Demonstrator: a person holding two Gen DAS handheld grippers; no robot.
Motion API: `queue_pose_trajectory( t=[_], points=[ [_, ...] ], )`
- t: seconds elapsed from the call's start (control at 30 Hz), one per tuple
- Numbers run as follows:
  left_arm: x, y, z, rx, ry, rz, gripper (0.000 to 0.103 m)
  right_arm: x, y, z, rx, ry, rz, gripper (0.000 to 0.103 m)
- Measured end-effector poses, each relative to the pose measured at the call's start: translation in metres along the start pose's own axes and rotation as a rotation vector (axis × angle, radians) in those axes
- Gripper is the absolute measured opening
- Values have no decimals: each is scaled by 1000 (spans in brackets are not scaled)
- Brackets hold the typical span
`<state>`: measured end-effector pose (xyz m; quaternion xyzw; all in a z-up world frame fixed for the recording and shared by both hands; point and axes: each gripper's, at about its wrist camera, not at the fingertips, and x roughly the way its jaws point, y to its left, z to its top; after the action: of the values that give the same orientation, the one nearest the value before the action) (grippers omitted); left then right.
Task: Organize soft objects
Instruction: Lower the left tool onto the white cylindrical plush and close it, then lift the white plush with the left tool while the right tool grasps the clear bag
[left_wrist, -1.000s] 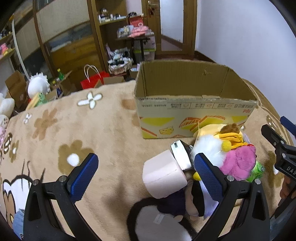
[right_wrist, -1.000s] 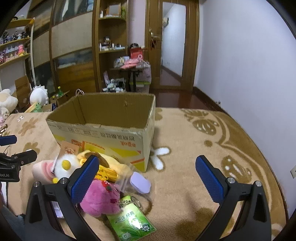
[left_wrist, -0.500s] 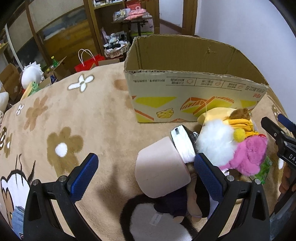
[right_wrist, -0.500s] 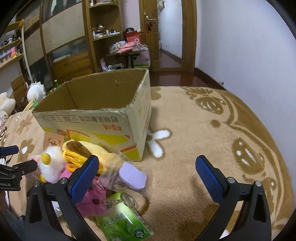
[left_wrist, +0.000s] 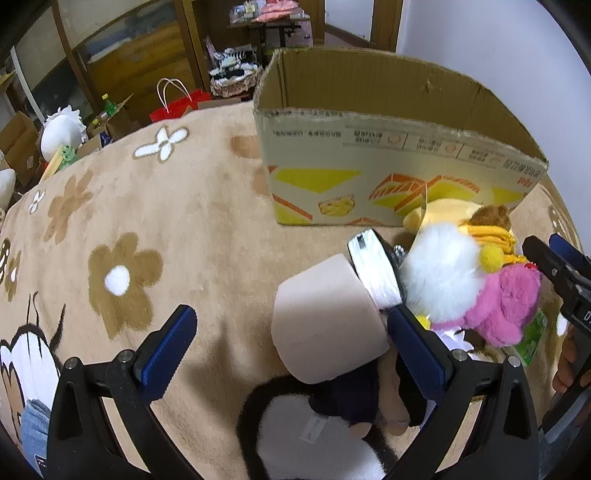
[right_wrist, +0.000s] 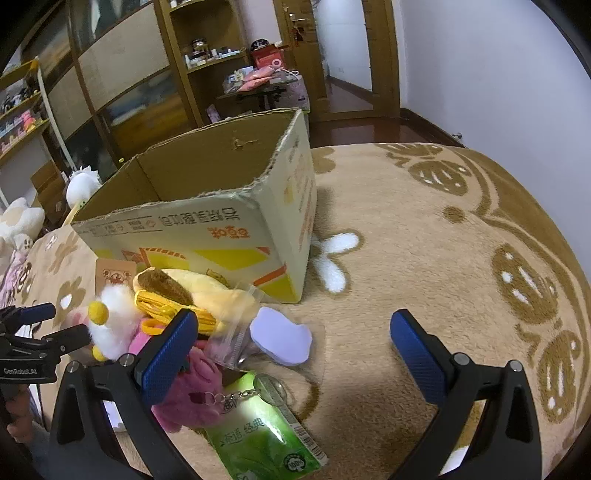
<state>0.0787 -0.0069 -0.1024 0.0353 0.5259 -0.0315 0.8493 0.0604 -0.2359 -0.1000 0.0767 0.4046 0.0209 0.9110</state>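
Observation:
An open cardboard box (left_wrist: 388, 162) stands on the tan flowered blanket (left_wrist: 147, 229); it also shows in the right wrist view (right_wrist: 207, 229). A pile of soft things lies in front of it: a pale pink block (left_wrist: 325, 321), a white fluffy toy (left_wrist: 439, 273), a pink plush (left_wrist: 502, 306), a yellow plush (right_wrist: 214, 291) and a black-and-white plush (left_wrist: 314, 443). My left gripper (left_wrist: 291, 347) is open, low over the pink block. My right gripper (right_wrist: 291, 343) is open above a lilac cloud-shaped pad (right_wrist: 280, 339) and a green packet (right_wrist: 262, 432).
Shelves, a doorway and a cluttered small table (right_wrist: 266, 81) stand behind the blanket. A red bag (left_wrist: 173, 107), cartons and white plush toys (left_wrist: 62, 129) sit past the far left edge. A white wall (right_wrist: 498, 74) runs along the right.
Both grippers have moved forward and lower toward the pile and the box. The pink block and plush toys now look larger and closer. Both grippers stay open.

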Motion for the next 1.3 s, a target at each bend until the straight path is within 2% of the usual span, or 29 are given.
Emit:
queue_pose_trajectory(
  t=[0.17,0.27,0.4,0.43,0.77,0.83,0.87,0.93,1.1,1.23,1.3],
  points=[
    [6,-2,-1,3,35,-29,92,5,-7,-2,55,35,40,103],
    [9,-2,-3,-3,53,-63,81,7,-8,-2,59,47,47,103],
    [10,-4,-4,-1,63,-118,58,8,-9,-2,66,61,66,103],
    [11,-5,-4,0,66,-124,56,8,-9,-2,69,65,75,102],
    [6,-11,-6,11,44,-122,46,20,-10,-4,89,124,103,102],
    [4,-11,-7,10,40,-124,43,23,-13,-4,106,138,115,98],
    [4,-11,-7,10,37,-125,43,24,-14,-4,107,145,118,91],
    [1,-11,-8,10,33,-125,42,25,-13,-5,101,155,125,88],
    [-1,-12,-8,17,25,-115,42,19,-5,-3,53,148,150,64],
    [-5,-12,-9,19,15,-102,42,12,0,-4,23,137,137,59],
    [-7,-12,-9,16,9,-98,42,8,4,-2,4,128,134,49]
  ],
)
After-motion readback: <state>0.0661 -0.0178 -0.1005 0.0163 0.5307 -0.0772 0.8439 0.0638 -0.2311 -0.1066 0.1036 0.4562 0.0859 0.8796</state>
